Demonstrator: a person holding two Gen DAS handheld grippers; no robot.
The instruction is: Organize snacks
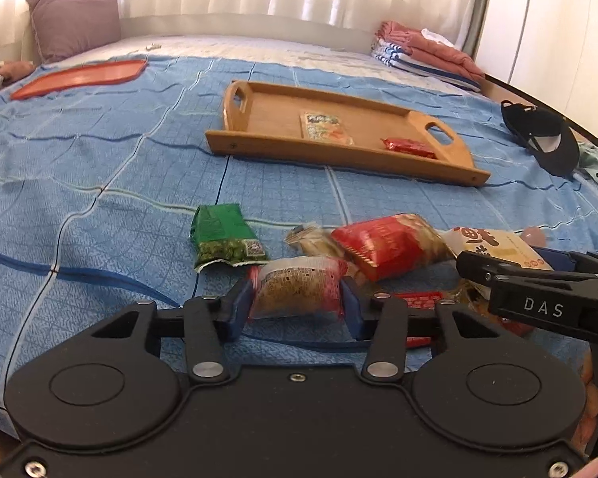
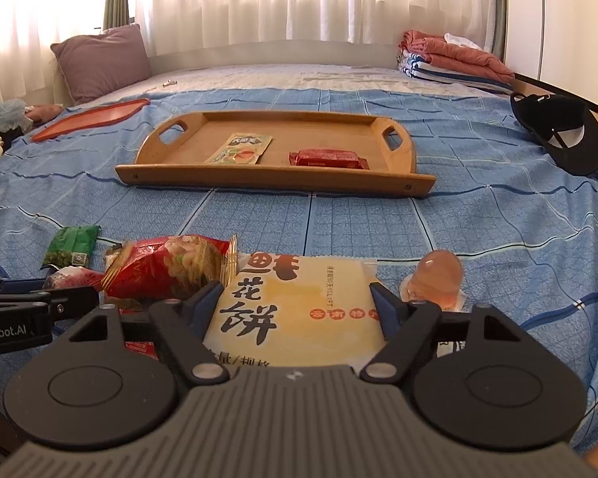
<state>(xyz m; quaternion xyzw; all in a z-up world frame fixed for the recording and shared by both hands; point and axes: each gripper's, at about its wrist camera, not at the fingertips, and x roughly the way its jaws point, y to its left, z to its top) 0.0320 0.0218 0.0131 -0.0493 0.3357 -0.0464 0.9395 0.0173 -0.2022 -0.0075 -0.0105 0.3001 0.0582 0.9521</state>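
two grippers: both work at the same heap of snacks at the near edge of the bed (image 2: pixel 478 215); one packet for each, probably so that two go to the tray in one trip
left gripper (image 1: pixel 298 298): its blue pads pinch a small clear packet with red ends (image 1: pixel 299 286) from both sides; the wrapper looks pressed in, so i judge the hold firm
right gripper (image 2: pixel 298 306): its jaws stand wide around the big yellow pastry packet (image 2: pixel 299 310); the pads touch both edges, so i judge it gripped
wooden tray (image 2: pixel 275 177): it lies further on the blue cover, well apart from the heap; it already holds a flat green sachet (image 2: pixel 239 148) and a red bar (image 2: pixel 327 158), side by side, so it seems the place for sorted snacks
waiting: red bag (image 2: pixel 167 267), green bag (image 1: pixel 223 235), pink jelly cup (image 2: pixel 438 279); not yet taken
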